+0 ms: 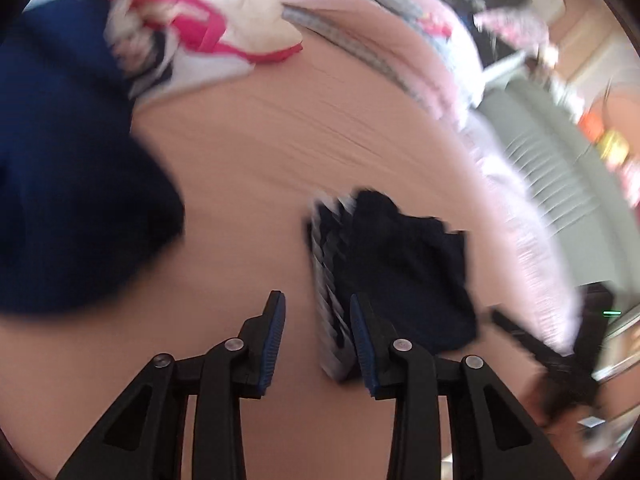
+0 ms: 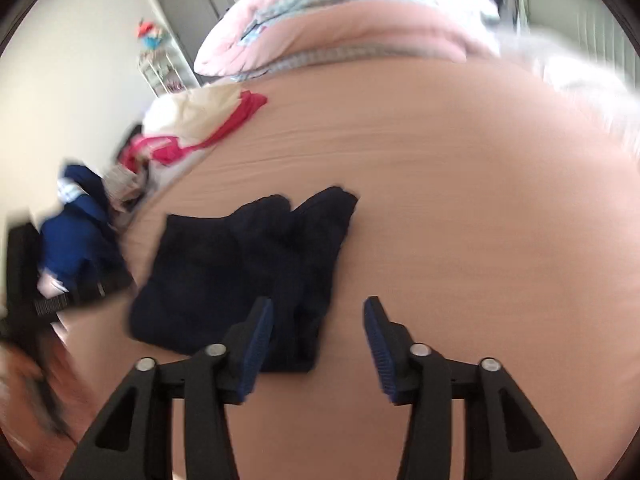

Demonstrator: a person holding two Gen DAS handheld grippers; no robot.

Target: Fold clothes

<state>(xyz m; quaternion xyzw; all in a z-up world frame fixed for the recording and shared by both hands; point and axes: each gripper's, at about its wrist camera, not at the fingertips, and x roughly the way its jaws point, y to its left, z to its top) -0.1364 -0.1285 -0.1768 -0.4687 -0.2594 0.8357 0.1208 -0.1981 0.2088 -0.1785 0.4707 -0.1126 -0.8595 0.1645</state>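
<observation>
A dark navy garment [image 1: 400,272] lies folded on the peach bed sheet [image 1: 260,160], with a grey-striped edge [image 1: 326,264] along its left side. My left gripper [image 1: 318,308] hovers open just above that striped edge, and its pads are not pressing on the cloth. In the right wrist view the same garment [image 2: 240,272] lies left of centre on the sheet [image 2: 480,200]. My right gripper [image 2: 318,308] is open over the garment's near right corner, with the left finger [image 2: 256,340] above the cloth and the right finger above bare sheet. Both views are motion-blurred.
A bright blue garment [image 1: 72,200] [image 2: 76,240] lies at the left. A pile of white and pink clothes [image 1: 200,28] [image 2: 192,128] sits behind it. A rolled pink duvet [image 1: 380,40] [image 2: 340,20] runs along the far side. A white ribbed radiator [image 1: 560,184] stands beyond the bed.
</observation>
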